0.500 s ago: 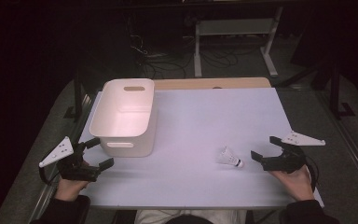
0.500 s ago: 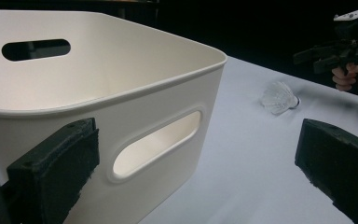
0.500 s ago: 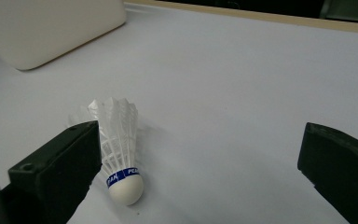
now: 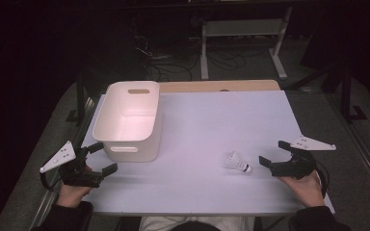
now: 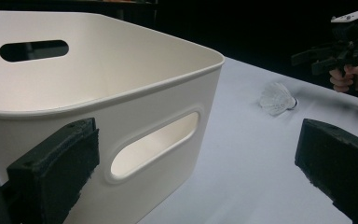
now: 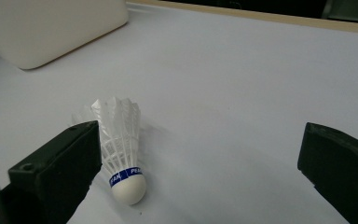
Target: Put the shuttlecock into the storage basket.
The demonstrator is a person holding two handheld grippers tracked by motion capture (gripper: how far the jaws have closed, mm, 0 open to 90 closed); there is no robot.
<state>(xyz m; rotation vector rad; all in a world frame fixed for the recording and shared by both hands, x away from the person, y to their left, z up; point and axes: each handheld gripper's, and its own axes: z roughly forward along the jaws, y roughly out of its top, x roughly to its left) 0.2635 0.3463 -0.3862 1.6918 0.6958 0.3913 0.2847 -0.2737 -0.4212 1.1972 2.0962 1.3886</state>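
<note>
A white feather shuttlecock with a blue band lies on its side on the pale table, cork end toward the right. My right gripper hovers just right of it, open. In the right gripper view the shuttlecock rests against the inside of the left jaw, and my right gripper holds nothing. A white plastic bin with handle slots stands at the left, empty. My left gripper is open at the bin's near left corner. In the left gripper view the bin is close ahead of my left gripper, apart from its jaws.
In the left gripper view the shuttlecock and the other hand's gripper show farther off. A wooden strip runs along the table's far edge. Beyond it stand a metal frame and floor cables. A bin corner shows in the right gripper view.
</note>
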